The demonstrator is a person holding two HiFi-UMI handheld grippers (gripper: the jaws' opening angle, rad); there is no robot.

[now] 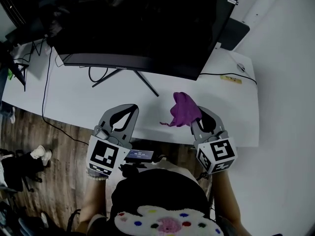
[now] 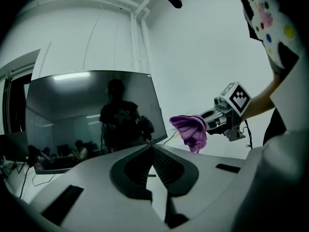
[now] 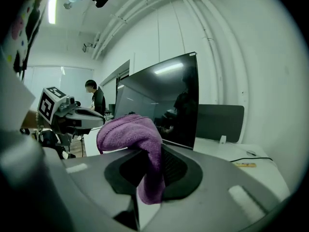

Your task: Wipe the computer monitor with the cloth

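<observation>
The computer monitor is a wide dark screen on a white desk, just beyond both grippers; it also shows as the monitor and the monitor. A purple cloth is bunched in my right gripper, which is shut on it and holds it above the desk's front edge. From that gripper's own view the cloth drapes over the closed jaws. My left gripper hovers beside it, shut with nothing between its jaws. It sees the cloth to its right.
The monitor's stand legs and black cables spread over the desk. A dark panel stands behind the screen at the right, near a small yellow strip. Wooden floor with shoes lies at the left. A white wall is at the right.
</observation>
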